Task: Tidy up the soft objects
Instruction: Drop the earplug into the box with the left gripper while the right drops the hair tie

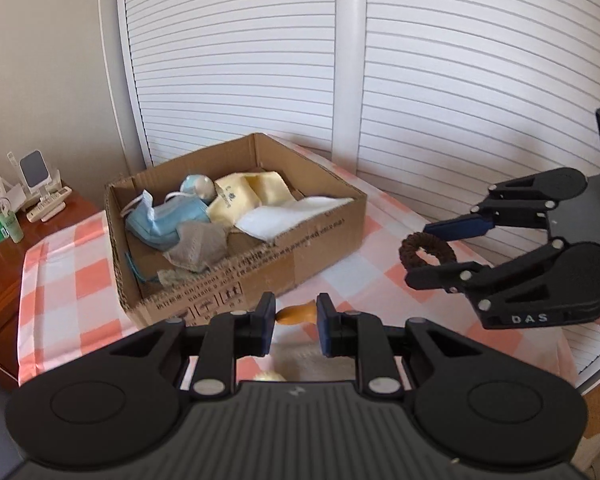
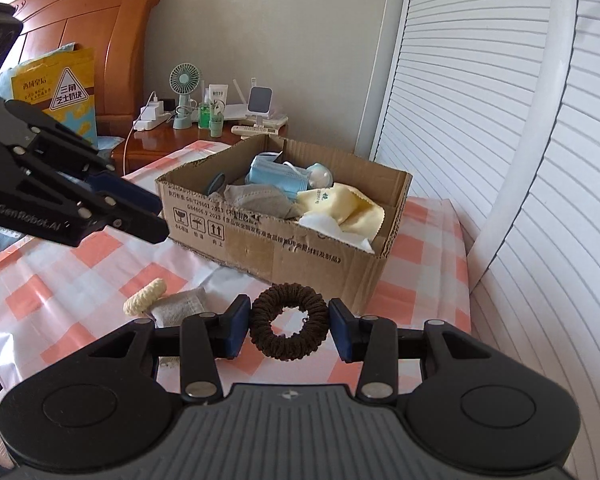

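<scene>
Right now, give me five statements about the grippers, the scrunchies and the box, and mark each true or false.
1. The right gripper holds a brown scrunchie. True.
2. The box holds nothing. False: it holds blue masks, a grey mask and a yellow cloth.
3. A cream scrunchie lies on the checked cloth. True.
4. The left gripper is inside the box. False: it is in front of the box, outside it.
5. The brown scrunchie is already in the box. False: it is in the right gripper, outside the box.
</scene>
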`<state>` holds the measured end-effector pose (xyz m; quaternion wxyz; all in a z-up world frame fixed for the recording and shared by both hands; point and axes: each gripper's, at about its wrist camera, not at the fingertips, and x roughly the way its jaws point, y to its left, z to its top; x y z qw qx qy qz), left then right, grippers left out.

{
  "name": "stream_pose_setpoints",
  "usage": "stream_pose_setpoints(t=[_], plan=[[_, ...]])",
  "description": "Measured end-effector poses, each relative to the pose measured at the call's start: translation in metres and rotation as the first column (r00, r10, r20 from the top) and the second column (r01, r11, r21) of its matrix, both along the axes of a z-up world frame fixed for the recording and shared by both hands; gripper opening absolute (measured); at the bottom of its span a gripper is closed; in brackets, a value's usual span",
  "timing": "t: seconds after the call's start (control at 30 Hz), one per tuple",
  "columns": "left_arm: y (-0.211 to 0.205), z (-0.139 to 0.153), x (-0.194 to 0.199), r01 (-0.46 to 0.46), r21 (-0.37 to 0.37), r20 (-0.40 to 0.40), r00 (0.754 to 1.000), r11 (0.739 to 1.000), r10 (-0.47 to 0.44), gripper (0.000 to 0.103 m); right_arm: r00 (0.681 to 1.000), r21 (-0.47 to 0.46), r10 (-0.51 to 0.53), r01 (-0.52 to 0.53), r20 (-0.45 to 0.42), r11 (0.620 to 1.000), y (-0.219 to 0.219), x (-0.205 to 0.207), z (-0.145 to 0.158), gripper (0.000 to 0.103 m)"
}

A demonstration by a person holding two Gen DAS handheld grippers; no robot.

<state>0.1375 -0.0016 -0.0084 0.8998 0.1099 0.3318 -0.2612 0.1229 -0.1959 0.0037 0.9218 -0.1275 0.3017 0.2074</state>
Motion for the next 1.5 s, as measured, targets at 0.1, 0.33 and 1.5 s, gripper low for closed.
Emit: stream_pose_setpoints(t=[0.1, 0.33, 1.5], plan=[[0.0, 0.008, 0.027, -0.017, 0.009, 0.03, 0.999, 1.0, 0.017, 0.02, 1.0, -0.001, 0.001, -0.001, 0.019, 1.0, 0.001, 0.008, 0.006, 0.048], [0.008, 0.011, 0.098, -0.09, 0.026, 0.051, 0.995, 0.996, 0.088, 0.02, 1.0, 0.01, -0.009, 0.008, 0.027, 1.0, 0.001, 0.025, 0.009, 0.048], [0.057, -0.009, -0.02, -0.379, -0.045, 0.104, 0.919, 0.924, 0.381, 0.102, 0.99, 0.033, -0.127, 0.129, -0.053, 0.991, 0.047, 0.153, 0.036, 0.048]])
